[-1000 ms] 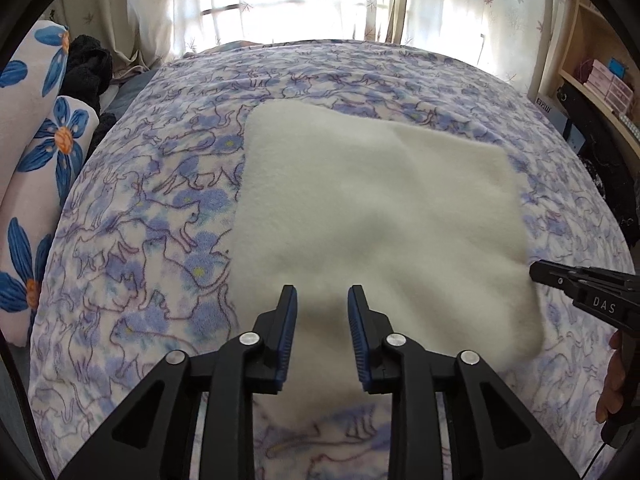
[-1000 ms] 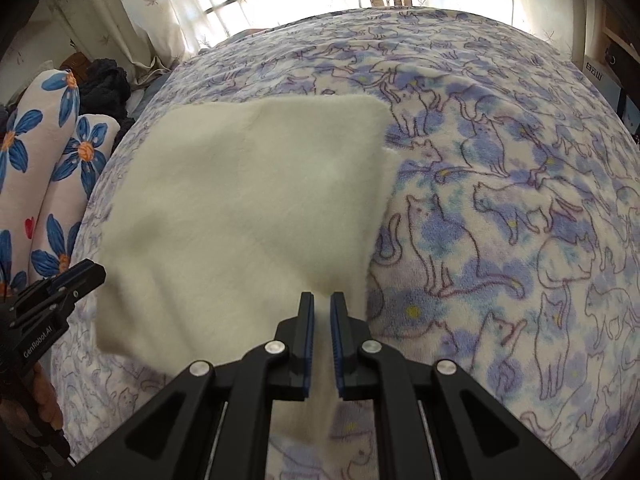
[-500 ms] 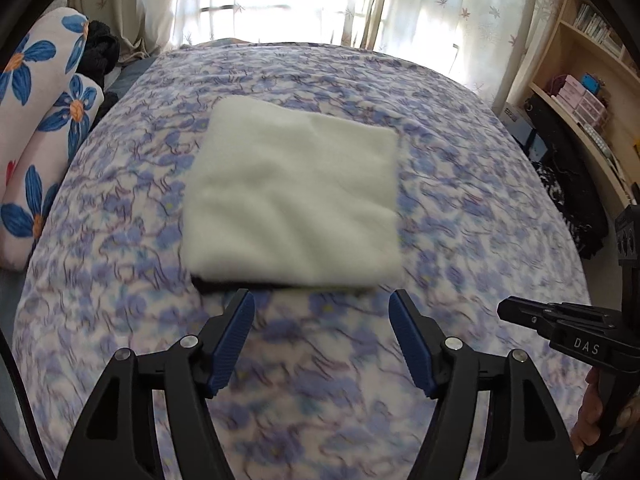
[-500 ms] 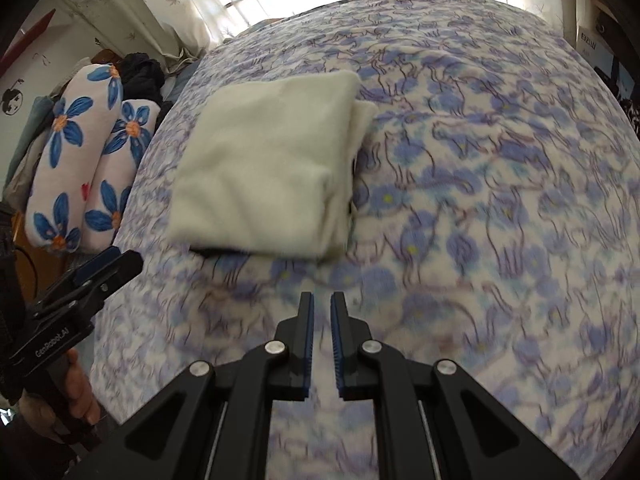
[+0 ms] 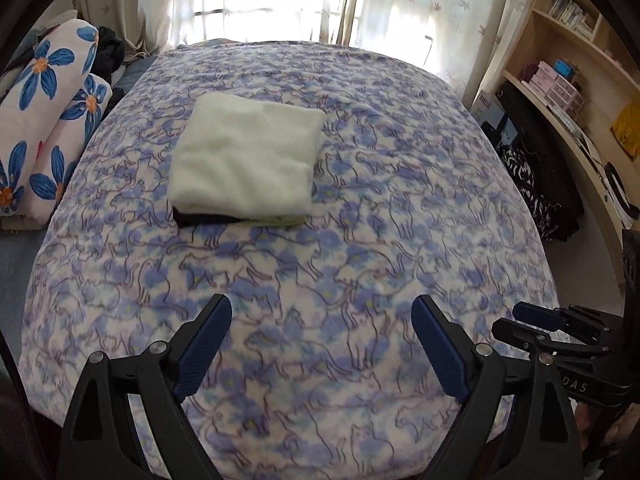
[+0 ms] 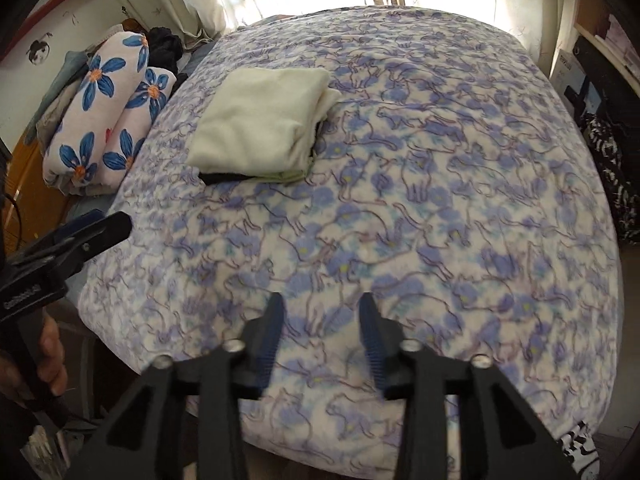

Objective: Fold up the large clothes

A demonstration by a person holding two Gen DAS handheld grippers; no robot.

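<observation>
A cream fleece garment (image 5: pixel 248 160) lies folded into a thick square on the cat-print bedspread (image 5: pixel 360 240), with a black edge and a pale green layer showing under its near side. In the right wrist view the same folded garment (image 6: pixel 264 136) sits at the far left of the bed. My left gripper (image 5: pixel 322 316) hangs well back from it above the bed's near end, its jaws wide and still opening, nothing between them. My right gripper (image 6: pixel 320 308) is also far from the garment, its jaws opening and empty.
Rolled blue-flower bedding (image 5: pixel 44 120) lies left of the bed with dark clothes (image 6: pixel 164 46) behind it. Wooden shelves (image 5: pixel 572 64) with boxes and dark bags (image 5: pixel 532 184) stand at the right. Curtained windows (image 5: pixel 280 0) are behind the bed.
Both grippers let go of the cream garment and pulled back and up from it toward the bed's near end. The left jaws spread wide; the right jaws went from shut to parted.
</observation>
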